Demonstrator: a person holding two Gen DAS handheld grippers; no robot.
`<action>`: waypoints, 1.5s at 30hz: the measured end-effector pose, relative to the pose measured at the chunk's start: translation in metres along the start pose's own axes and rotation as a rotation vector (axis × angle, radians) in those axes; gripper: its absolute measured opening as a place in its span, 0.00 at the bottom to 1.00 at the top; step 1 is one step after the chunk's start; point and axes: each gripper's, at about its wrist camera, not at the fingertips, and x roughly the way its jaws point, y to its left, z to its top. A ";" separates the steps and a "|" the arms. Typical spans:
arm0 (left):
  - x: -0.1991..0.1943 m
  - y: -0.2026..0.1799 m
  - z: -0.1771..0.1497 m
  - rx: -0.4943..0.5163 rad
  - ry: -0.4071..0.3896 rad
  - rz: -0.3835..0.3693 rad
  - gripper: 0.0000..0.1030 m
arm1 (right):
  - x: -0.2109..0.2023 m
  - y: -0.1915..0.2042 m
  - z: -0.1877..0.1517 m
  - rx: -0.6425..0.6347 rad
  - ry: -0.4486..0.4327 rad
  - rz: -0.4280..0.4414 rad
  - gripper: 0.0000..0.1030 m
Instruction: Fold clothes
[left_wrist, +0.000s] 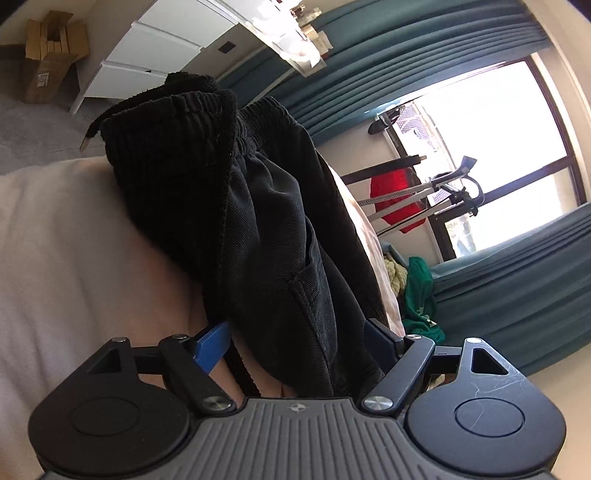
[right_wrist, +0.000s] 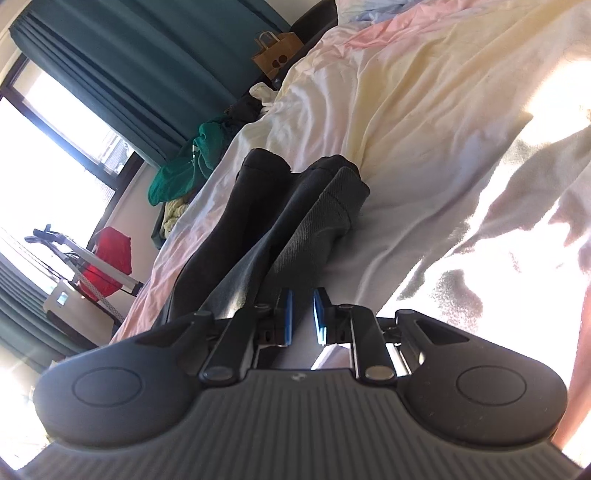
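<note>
Black shorts (left_wrist: 258, 206) with a ribbed elastic waistband lie bunched on the pale bed sheet (left_wrist: 74, 240). In the left wrist view my left gripper (left_wrist: 295, 343) is open, its blue fingers (left_wrist: 212, 347) wide apart on either side of the shorts' near edge, which fills the gap between them. In the right wrist view the shorts (right_wrist: 280, 221) lie folded lengthwise on the sheet (right_wrist: 424, 129), hem ends farthest away. My right gripper (right_wrist: 302, 314) sits just right of the fabric's near end, its blue pads (right_wrist: 287, 314) close together with a narrow empty gap.
Teal curtains (left_wrist: 461, 55) and a bright window (left_wrist: 480, 140) lie beyond the bed. A green garment (right_wrist: 177, 170) and other clothes pile at the bed's edge. A drying rack with red cloth (right_wrist: 107, 262), a white dresser (left_wrist: 155, 55), cardboard boxes (left_wrist: 48, 55) and a paper bag (right_wrist: 275, 53) stand around.
</note>
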 end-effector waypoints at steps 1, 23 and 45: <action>0.000 0.002 -0.001 -0.002 0.001 -0.002 0.78 | 0.001 -0.003 0.001 0.017 0.011 0.006 0.16; 0.040 0.035 0.020 -0.122 -0.047 -0.071 0.81 | 0.057 -0.038 0.031 0.328 0.098 0.245 0.65; 0.024 0.015 0.029 -0.112 -0.198 -0.011 0.16 | 0.026 -0.021 0.028 0.250 -0.062 0.166 0.09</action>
